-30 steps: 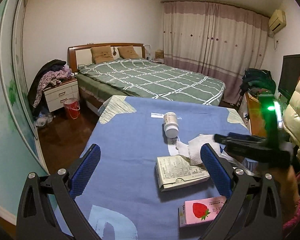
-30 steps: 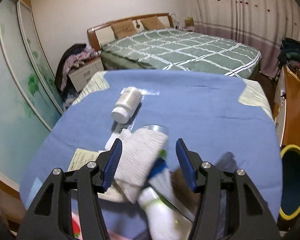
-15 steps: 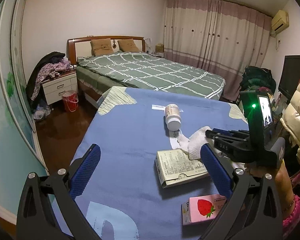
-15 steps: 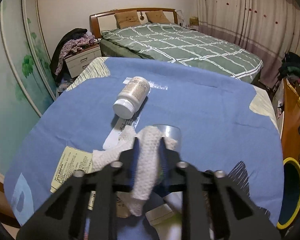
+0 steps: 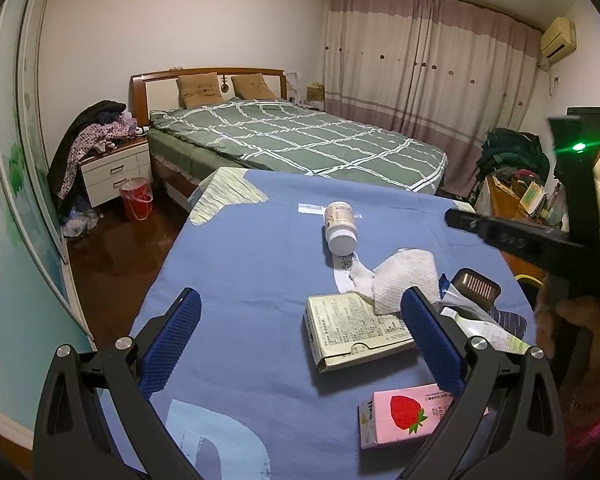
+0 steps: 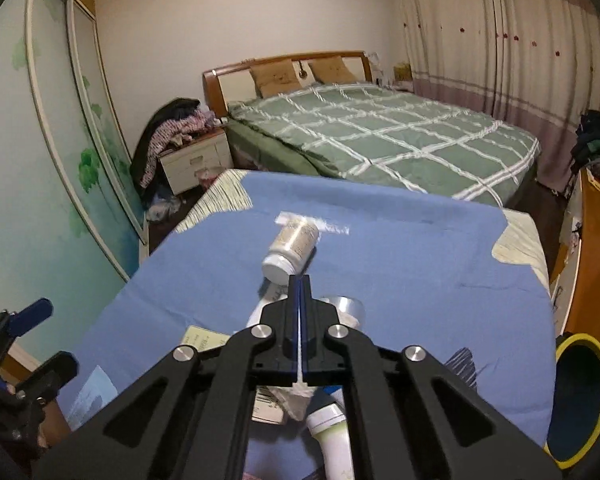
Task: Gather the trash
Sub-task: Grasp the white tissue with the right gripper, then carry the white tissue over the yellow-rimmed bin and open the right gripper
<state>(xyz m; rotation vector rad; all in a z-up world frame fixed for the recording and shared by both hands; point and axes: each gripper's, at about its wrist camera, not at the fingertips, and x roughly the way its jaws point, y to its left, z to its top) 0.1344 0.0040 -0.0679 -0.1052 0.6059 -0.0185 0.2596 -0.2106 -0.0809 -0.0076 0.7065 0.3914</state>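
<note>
The right claw (image 6: 300,280) is clenching on a tissue (image 6: 300,394): a thin white edge is showing between its pads and a crumpled wad is bunching just behind them. It is pinching a soft edge, likely because the tissue is too flat to take any other way.

From the left wrist view, a crumpled tissue (image 5: 404,280) is sitting against the printed box (image 5: 352,328), with the right claw's tip at about one o'clock from it and apart from it. Whether that is the same sheet or a second one, I cannot tell.

The left claw (image 5: 300,296) is hanging released over the blue surface (image 5: 240,260), gripping nothing, probably waiting its turn. A pill bottle (image 5: 340,228) is lying on its side at twelve o'clock from it, and a strawberry carton (image 5: 404,416) at five o'clock.

The yellow-rimmed bin (image 6: 580,338) is standing beside the surface at four o'clock from the right claw, which is probably why the right hand is doing the carrying.
</note>
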